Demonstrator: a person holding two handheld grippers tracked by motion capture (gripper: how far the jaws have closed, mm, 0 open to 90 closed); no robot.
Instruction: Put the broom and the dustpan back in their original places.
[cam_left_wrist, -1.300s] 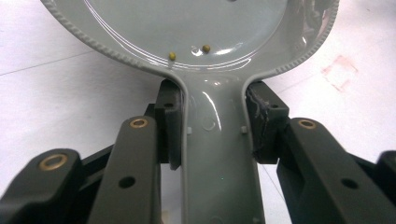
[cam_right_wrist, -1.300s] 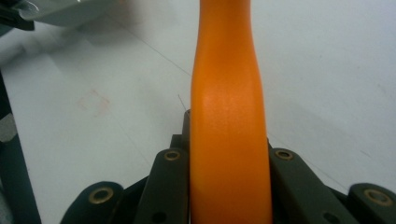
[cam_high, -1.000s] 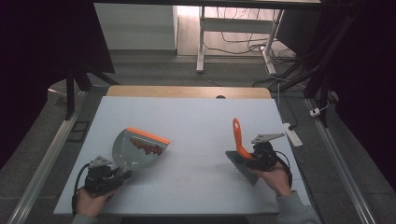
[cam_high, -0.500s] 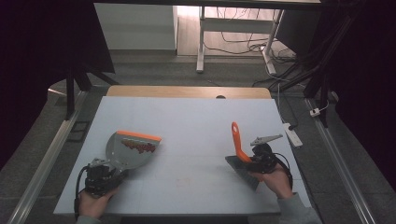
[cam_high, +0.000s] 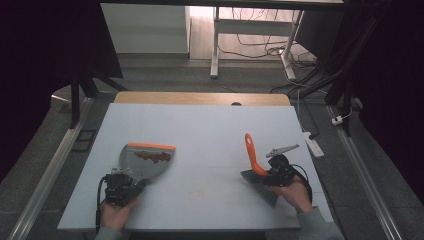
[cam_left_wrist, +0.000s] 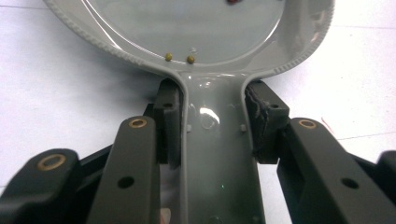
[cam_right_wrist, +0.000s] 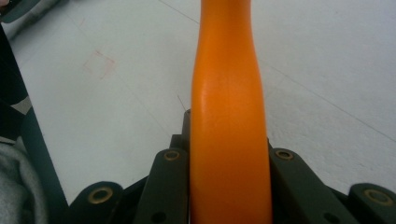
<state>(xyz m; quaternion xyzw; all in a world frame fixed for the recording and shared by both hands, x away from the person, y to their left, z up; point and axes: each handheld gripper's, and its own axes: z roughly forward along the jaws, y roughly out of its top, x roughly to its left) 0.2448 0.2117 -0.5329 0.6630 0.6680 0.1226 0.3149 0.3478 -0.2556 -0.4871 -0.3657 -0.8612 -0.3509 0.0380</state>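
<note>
A grey dustpan (cam_high: 145, 162) with an orange lip lies on the white table (cam_high: 210, 125) at the front left, with reddish-brown crumbs (cam_high: 150, 156) heaped behind the lip. My left gripper (cam_high: 124, 177) is shut on its handle. In the left gripper view the pads (cam_left_wrist: 169, 119) press both sides of the grey handle (cam_left_wrist: 219, 154), and two small beads (cam_left_wrist: 179, 58) sit in the pan (cam_left_wrist: 187, 23). At the front right, my right gripper (cam_high: 267, 175) is shut on a brush whose orange handle (cam_high: 251, 152) points up and away, with dark bristles (cam_high: 261, 187) on the table. The orange handle (cam_right_wrist: 229, 107) runs up between the right gripper (cam_right_wrist: 229, 154) jaws.
A wooden strip (cam_high: 200, 98) borders the table's far edge. A white power strip (cam_high: 312, 145) lies on the floor off the right side. Cables and a desk's legs (cam_high: 216, 45) stand beyond the table. A faint pink square (cam_high: 196, 195) marks the surface between my hands.
My left hand has moved right, and the dustpan has swung so its orange lip now lies level across the table instead of slanting. The right gripper and brush have hardly moved.
</note>
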